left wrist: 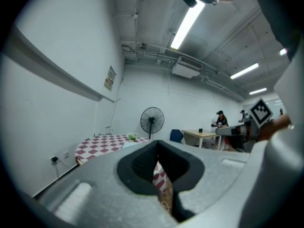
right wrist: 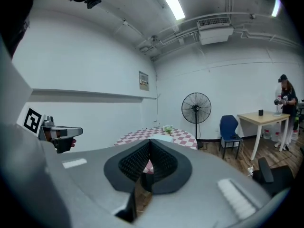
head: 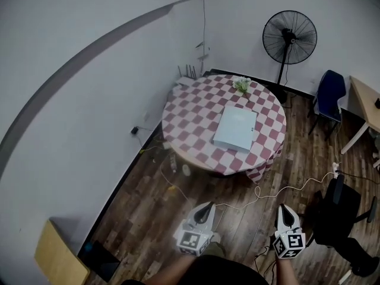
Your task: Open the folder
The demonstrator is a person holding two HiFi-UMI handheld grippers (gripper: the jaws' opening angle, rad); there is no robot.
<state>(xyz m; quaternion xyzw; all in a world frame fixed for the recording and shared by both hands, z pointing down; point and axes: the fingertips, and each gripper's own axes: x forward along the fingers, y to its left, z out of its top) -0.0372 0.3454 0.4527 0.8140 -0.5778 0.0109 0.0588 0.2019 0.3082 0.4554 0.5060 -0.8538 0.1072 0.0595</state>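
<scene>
The round table (head: 190,120) under its red-and-white checked cloth stands well apart from the person, across a stretch of dark wooden floor (head: 148,212). The likeliest trouble on the way, as I judge it, is the thin white cable (head: 256,192) looping over that floor between person and table, which a foot could catch. The flat, pale blue-white folder (head: 236,127) lies closed on the cloth, towards the near right side of the table. Because it is thin and lies flush, a tool pushing at its cover may simply slide it over the cloth towards the edge, or bunch the cloth, instead of lifting the cover. A cover swung wide could also knock the small green plant (head: 241,85) at the far rim. The left tool (head: 208,205) and the right tool (head: 285,208) are both clenched on nothing, so neither can take an edge until it is released. Counted: one table, one black pedestal fan (head: 289,37), one blue chair (head: 329,94), one folder, two tools, one cable, one plant.
</scene>
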